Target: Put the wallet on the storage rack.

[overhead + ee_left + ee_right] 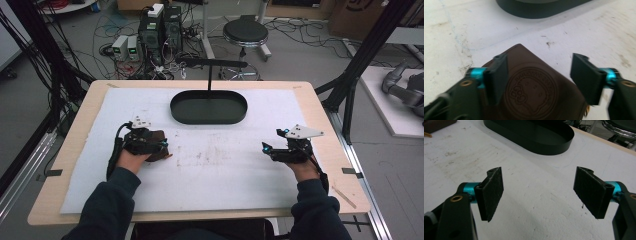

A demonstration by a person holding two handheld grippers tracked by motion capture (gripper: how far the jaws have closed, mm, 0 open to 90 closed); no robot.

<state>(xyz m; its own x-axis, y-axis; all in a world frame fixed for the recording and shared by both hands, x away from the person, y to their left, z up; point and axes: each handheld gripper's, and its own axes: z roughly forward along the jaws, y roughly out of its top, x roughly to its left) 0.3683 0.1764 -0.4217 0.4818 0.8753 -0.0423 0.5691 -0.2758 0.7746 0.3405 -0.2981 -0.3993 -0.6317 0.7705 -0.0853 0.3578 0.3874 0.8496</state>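
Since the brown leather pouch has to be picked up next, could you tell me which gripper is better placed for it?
Left. The left gripper hangs right over the brown leather pouch, jaws apart on either side. The right gripper sits open far across the white mat.

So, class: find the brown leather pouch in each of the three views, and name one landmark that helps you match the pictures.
High view: the brown leather pouch lies left of centre, partly under the left tool.
Left gripper view: bottom centre, between that tool's open jaws.
Right gripper view: a brown corner at the top left edge.
Shared landmark: the black oval tray.
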